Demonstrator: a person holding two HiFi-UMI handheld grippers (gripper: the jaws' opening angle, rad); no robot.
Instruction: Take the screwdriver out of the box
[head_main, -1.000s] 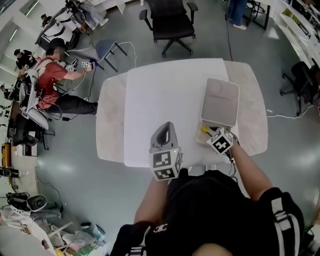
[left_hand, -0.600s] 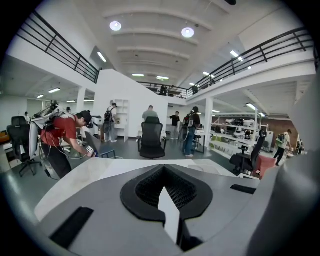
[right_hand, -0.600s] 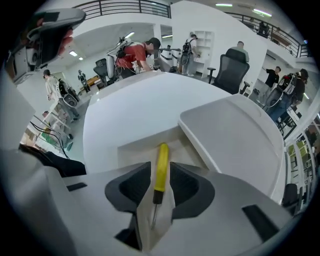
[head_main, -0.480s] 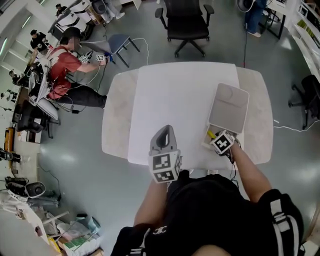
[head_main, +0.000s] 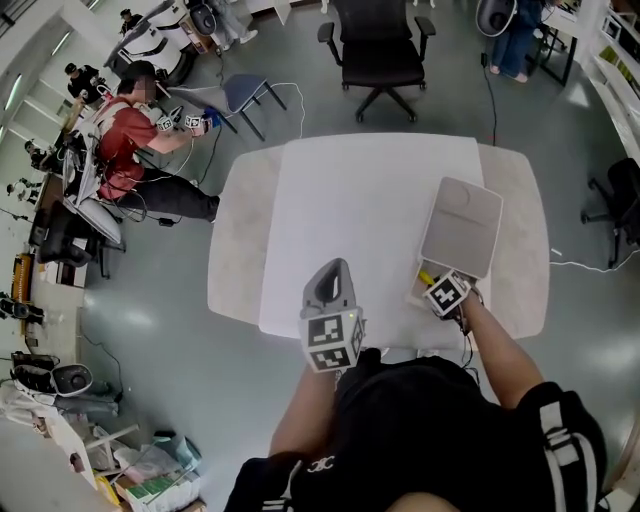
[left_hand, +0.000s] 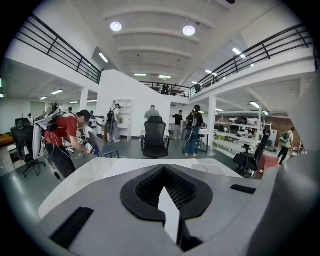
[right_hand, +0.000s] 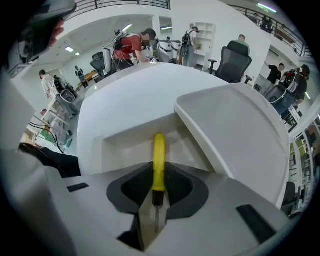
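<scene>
A white box (head_main: 416, 290) stands on the right of the table with its lid (head_main: 461, 227) swung open away from me. In the right gripper view a yellow-handled screwdriver (right_hand: 159, 160) lies inside the box (right_hand: 127, 142), handle pointing away and metal shaft toward the camera. My right gripper (right_hand: 156, 200) is shut on the screwdriver near its black collar, at the box's near end (head_main: 434, 280). The yellow handle (head_main: 425, 276) just shows in the head view. My left gripper (head_main: 327, 283) hovers over the table's near edge, shut and empty (left_hand: 165, 187).
The white table (head_main: 350, 200) has rounded beige ends. A black office chair (head_main: 378, 45) stands beyond its far side. A seated person in a red top (head_main: 125, 140) works at the far left. More chairs and desks line the right.
The head view has shifted, so the table sits lower and further right in frame. Both grippers keep their places relative to the box and table edge.
</scene>
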